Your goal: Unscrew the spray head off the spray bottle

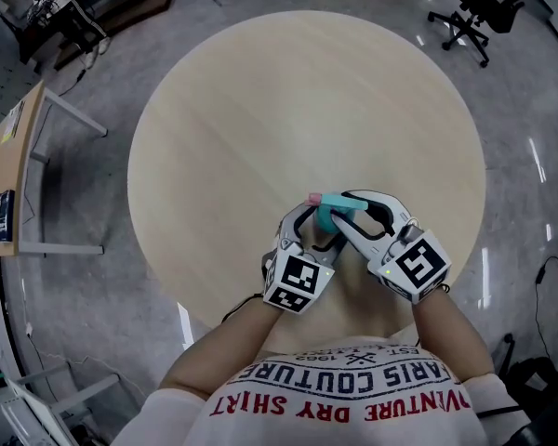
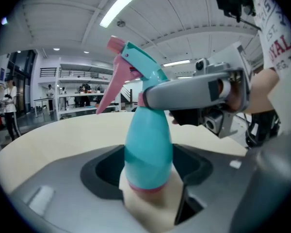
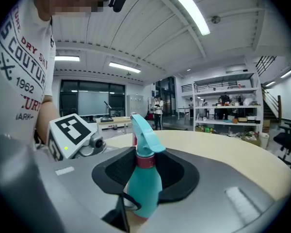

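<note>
Bright ceiling strips (image 2: 121,6) overhead; dark fisheye edges; near foreground blurred.

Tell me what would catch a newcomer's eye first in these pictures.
The teal spray bottle with its pink trigger stands out, upright near the front edge of the round table. The left gripper holds its body, and the right gripper has its jaws at the pink collar under the spray head.

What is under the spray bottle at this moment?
Only the pale table shows beneath the spray bottle, whose pink base sits between the left tongs. The bottle itself covers the spot under its base, so contact with the table cannot be confirmed.
</note>
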Demonstrator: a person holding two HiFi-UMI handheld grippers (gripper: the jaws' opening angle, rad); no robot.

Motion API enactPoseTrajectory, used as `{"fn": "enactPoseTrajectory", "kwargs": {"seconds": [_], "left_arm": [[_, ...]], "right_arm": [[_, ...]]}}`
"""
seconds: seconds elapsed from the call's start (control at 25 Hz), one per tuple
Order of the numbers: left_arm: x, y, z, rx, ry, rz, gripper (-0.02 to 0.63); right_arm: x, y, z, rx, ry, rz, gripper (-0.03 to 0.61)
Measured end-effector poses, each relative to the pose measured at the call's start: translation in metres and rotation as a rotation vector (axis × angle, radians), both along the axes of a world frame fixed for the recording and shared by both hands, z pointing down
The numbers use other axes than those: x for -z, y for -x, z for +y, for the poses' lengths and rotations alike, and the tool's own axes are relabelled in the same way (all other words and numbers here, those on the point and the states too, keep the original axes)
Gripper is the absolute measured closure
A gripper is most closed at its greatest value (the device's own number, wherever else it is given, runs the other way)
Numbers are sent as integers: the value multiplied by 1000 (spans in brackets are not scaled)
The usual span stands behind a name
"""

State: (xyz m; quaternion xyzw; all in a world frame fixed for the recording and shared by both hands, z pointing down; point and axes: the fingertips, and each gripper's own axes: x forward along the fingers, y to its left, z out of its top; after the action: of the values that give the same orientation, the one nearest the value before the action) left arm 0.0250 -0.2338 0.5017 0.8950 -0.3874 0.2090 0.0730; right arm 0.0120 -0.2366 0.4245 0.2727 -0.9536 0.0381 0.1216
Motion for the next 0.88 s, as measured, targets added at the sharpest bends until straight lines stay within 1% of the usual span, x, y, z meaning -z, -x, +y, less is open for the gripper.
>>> {"fn": "enactPoseTrajectory", "kwargs": {"seconds": [0.08,0.2,0.28,0.36,0.44,0.56,0.68,0.72,0.8,0.84,0.88], "left_arm": [[0,1,5,-111,-6,7,307],[1,1,17,-308,7,21,307],[0,1,24,-429,37,30,307],[0,2,30,-513,71,29,307],[0,3,33,-556,88,17,307],[0,3,34,-568,88,7,307],[1,3,33,-542,77,6,307],[0,3,32,-522,70,5,307],[-1,6,28,-450,55,7,307],[-1,8,25,-396,48,12,307],[-1,10,22,-331,43,20,307]], "right_arm": [[1,1,5,105,0,2,449],[3,5,16,307,-8,-1,449],[2,6,22,409,34,7,449],[0,6,26,467,86,33,449],[-1,8,29,518,69,54,449],[-1,8,31,541,41,43,449],[-1,7,31,505,4,61,445],[-1,8,30,479,-11,59,443],[4,9,28,392,-17,-1,428],[7,7,26,328,3,-47,402],[9,3,25,254,34,-89,397]]}}
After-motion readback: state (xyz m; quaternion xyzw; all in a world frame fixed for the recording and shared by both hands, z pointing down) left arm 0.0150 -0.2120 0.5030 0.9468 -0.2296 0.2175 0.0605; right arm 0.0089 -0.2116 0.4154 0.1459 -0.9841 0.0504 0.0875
